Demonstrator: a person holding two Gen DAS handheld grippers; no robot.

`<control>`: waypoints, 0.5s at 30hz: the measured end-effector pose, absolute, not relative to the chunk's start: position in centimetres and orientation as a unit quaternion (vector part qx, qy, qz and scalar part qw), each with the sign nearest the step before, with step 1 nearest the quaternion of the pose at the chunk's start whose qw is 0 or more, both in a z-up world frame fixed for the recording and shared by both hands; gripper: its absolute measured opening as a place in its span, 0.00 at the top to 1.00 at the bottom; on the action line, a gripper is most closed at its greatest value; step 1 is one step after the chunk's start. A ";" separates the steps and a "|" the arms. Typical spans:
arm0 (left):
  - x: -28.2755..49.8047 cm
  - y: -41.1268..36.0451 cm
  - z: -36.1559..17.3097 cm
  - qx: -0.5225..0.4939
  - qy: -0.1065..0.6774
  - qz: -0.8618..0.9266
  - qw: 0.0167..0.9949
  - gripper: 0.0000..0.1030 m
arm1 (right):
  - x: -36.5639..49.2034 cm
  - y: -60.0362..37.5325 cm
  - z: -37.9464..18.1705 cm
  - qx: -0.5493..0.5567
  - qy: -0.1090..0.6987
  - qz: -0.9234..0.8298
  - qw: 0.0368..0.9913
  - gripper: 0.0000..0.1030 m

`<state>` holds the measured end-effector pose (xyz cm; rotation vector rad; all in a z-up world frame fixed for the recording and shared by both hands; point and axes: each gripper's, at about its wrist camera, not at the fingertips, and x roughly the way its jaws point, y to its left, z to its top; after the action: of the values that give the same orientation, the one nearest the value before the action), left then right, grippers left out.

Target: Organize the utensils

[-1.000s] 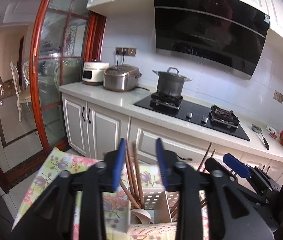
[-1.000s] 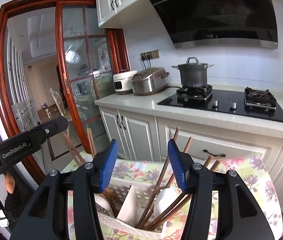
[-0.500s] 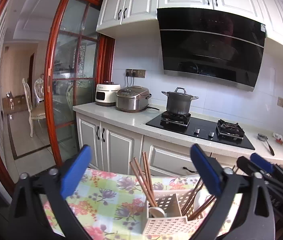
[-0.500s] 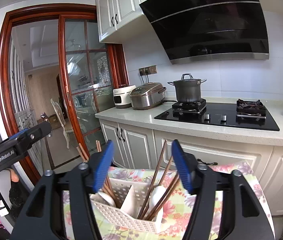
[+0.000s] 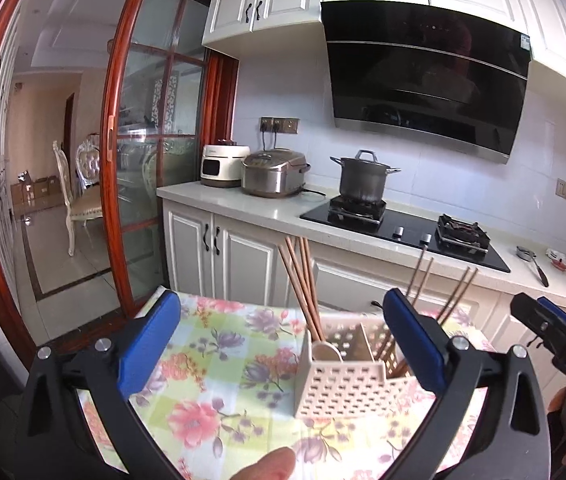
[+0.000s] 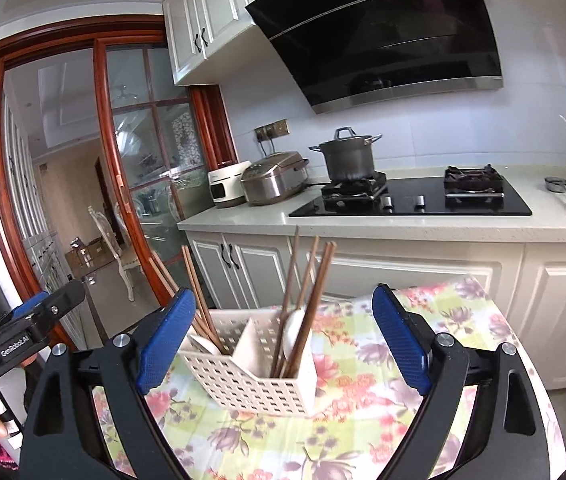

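Both have drawn back from the utensil basket (image 6: pixel 251 376); left hand-held gripper (image 5: pixel 283 344) stands released and empty; right hand-held gripper (image 6: pixel 287 348) is opening, nothing pinched; chopsticks (image 6: pixel 303 296) sorted, task seemingly finished.

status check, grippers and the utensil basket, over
Left gripper open, empty; right gripper jaws opening, empty. White perforated plastic basket holds brown wooden chopsticks and white spoons. Nothing blocking.
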<state>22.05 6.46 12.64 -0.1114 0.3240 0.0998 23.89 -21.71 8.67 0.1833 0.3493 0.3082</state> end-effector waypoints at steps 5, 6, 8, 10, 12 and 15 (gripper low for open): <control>20.4 5.9 10.9 -0.044 0.155 0.050 0.986 0.05 | 22.4 -21.1 6.9 0.059 0.180 0.143 0.971 0.18; 20.1 5.6 10.6 -0.038 0.154 0.053 0.986 0.05 | 22.1 -20.8 6.6 0.046 0.178 0.142 0.973 0.18; 19.5 5.0 9.9 -0.024 0.153 0.060 0.986 0.05 | 21.6 -20.4 6.1 0.027 0.175 0.138 0.974 0.18; 19.1 4.6 9.6 -0.012 0.149 0.065 0.987 0.05 | 21.1 -20.3 5.7 0.011 0.170 0.138 0.976 0.18; 18.8 4.2 9.2 -0.001 0.146 0.061 0.987 0.05 | 20.7 -20.4 5.7 0.000 0.167 0.143 0.976 0.18; 18.8 3.8 8.8 0.006 0.157 0.045 0.987 0.05 | 20.7 -20.8 5.8 -0.003 0.172 0.154 0.973 0.18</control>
<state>18.79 3.85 8.84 0.0128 0.3150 0.0910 20.66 -20.85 5.84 -0.0065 0.3473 0.3116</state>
